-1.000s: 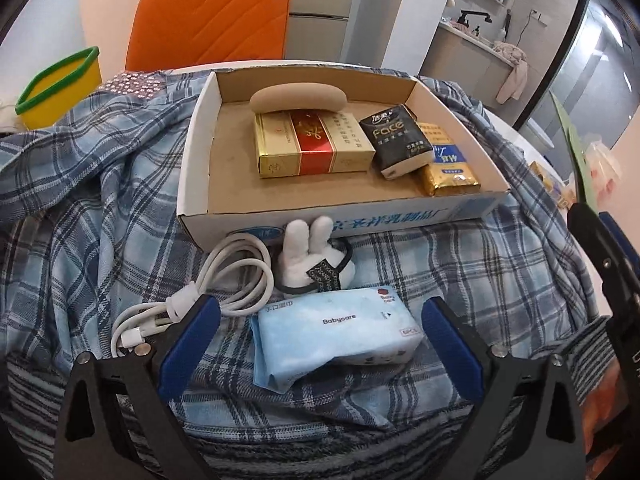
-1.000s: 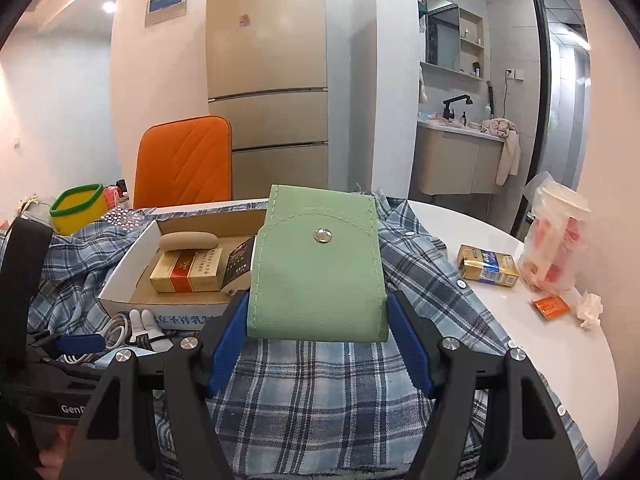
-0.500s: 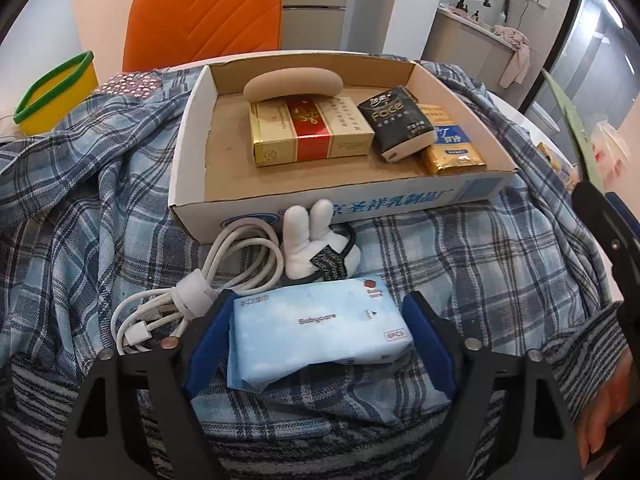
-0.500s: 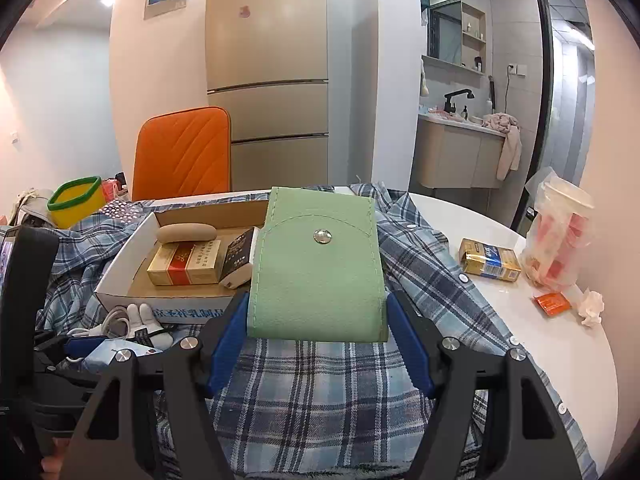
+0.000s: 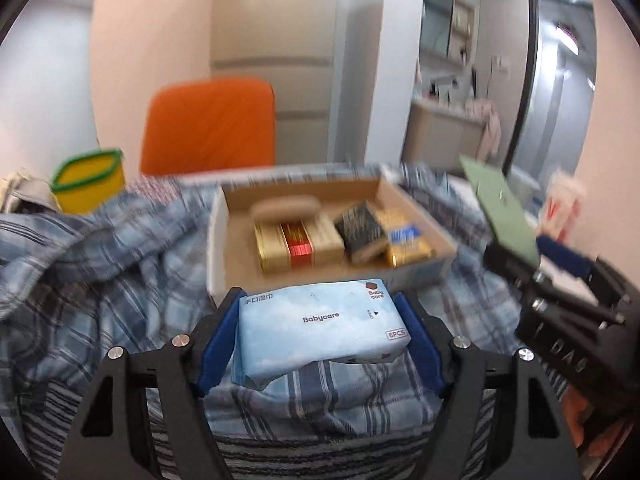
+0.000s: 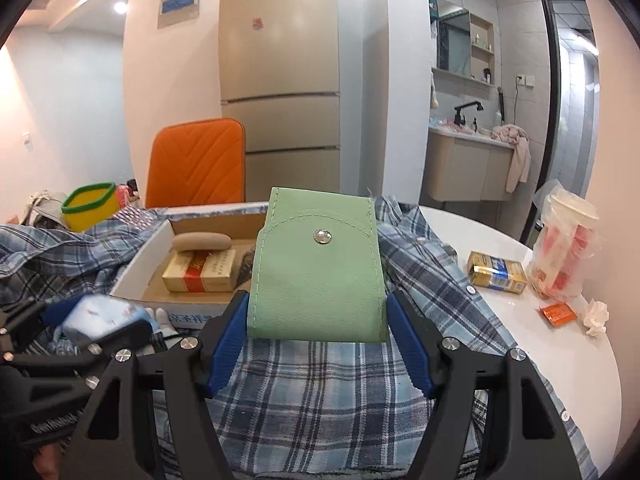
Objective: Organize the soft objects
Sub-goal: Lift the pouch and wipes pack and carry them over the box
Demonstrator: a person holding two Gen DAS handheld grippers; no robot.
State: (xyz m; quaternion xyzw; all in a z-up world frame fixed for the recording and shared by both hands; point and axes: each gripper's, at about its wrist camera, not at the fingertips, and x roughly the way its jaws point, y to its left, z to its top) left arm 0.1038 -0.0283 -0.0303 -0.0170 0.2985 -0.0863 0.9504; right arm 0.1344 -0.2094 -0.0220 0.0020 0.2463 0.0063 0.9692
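Note:
A light blue pack of baby wipes (image 5: 320, 332) hangs above the plaid shirt, in front of the cardboard box (image 5: 216, 248). My left gripper (image 5: 320, 344) has its jaws closing, with both blue pads pressed on the ends of the pack. The box holds a beige case (image 5: 284, 208), a gold and red carton (image 5: 298, 242), a black tissue pack (image 5: 362, 232) and a gold and blue pack (image 5: 408, 242). My right gripper (image 6: 316, 340) is shut on a green snap pouch (image 6: 316, 272) and holds it upright over the shirt, right of the box.
A blue plaid shirt (image 6: 320, 392) covers the round white table (image 6: 568, 344). On the bare table lie a gold pack (image 6: 498, 272), a bagged cup (image 6: 566, 252), an orange sachet (image 6: 558, 314) and a crumpled tissue (image 6: 596, 316). An orange chair (image 6: 196, 160) and a yellow tub (image 6: 90, 204) stand behind.
My left gripper closed on the wipes pack and lifted it off the shirt, tipping up towards the box. The right gripper stayed still with the green pouch.

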